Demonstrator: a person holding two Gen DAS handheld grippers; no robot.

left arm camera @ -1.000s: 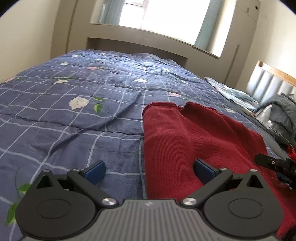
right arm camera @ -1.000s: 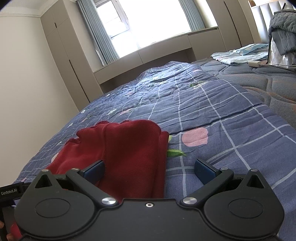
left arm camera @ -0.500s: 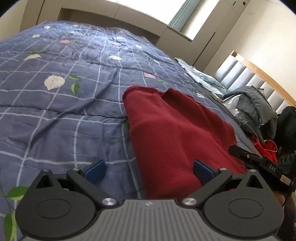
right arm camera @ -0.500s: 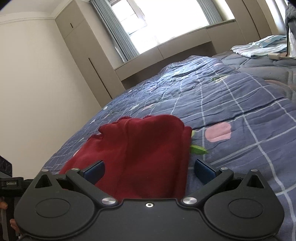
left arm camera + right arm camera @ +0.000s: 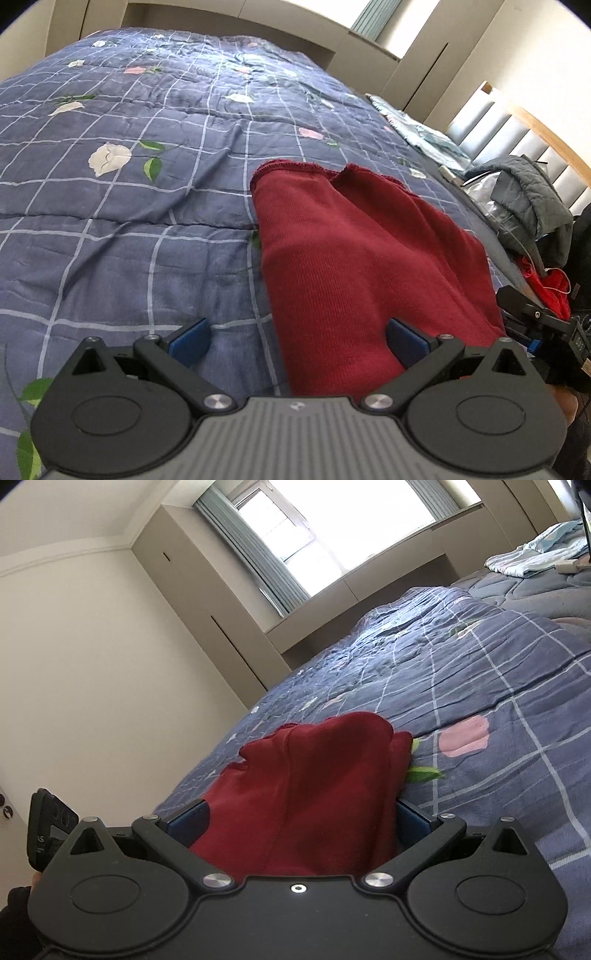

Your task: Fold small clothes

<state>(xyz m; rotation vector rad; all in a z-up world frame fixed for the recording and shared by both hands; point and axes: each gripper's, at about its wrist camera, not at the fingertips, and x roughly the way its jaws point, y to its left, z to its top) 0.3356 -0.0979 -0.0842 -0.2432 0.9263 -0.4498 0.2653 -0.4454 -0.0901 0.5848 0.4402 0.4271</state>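
A dark red knit garment [image 5: 362, 266] lies flat on the blue checked floral quilt [image 5: 129, 206]. My left gripper [image 5: 295, 341] is open just above the garment's near left edge, its right pad over the cloth and its left pad over the quilt. In the right wrist view the same garment [image 5: 317, 790] fills the gap of my right gripper [image 5: 299, 821], which is open with both blue pads beside the cloth's near end. The right gripper also shows at the right edge of the left wrist view [image 5: 535, 321].
A grey quilted jacket [image 5: 532, 206] and a red item [image 5: 546, 288] lie at the bed's right side by the padded headboard [image 5: 517, 136]. Folded light blue bedding [image 5: 535, 554] lies far back. Wardrobes and a window seat line the far wall.
Both grippers have moved closer to the garment's near end and tilted. The right gripper now has the red cloth between its open pads. The garment itself has not moved.
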